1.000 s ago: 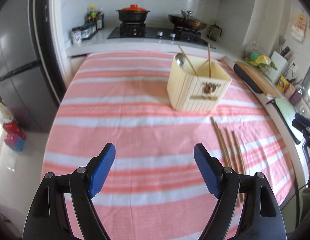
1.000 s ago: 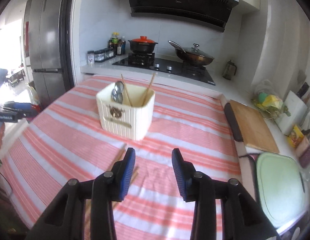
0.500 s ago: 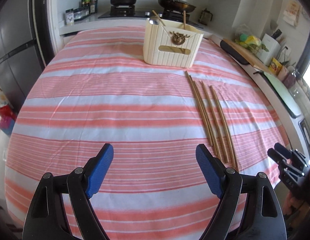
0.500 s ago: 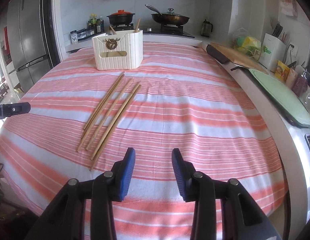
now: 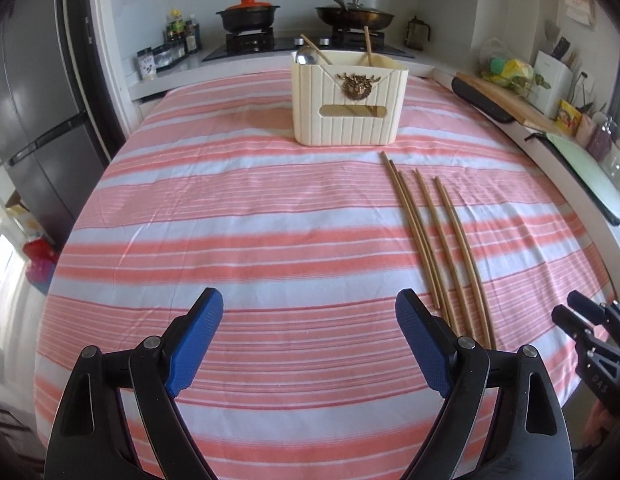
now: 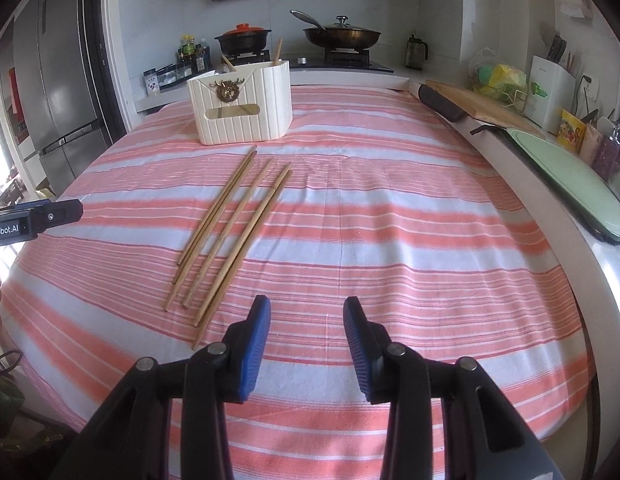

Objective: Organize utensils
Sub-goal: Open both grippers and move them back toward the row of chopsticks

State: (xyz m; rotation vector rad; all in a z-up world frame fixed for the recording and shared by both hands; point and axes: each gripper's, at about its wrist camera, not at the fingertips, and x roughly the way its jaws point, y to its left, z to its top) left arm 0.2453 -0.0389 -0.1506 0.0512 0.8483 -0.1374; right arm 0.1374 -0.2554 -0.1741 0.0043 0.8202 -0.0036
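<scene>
Left tool (image 5: 306, 336) is opening wide with nothing in it; the right tool (image 6: 306, 332) sits part open, empty too. Four chopsticks (image 6: 230, 228) lie side by side on the striped counter (image 6: 409, 240), near the cream holder (image 6: 242, 108). Best pinch one stick near its end, then lift slowly.
</scene>
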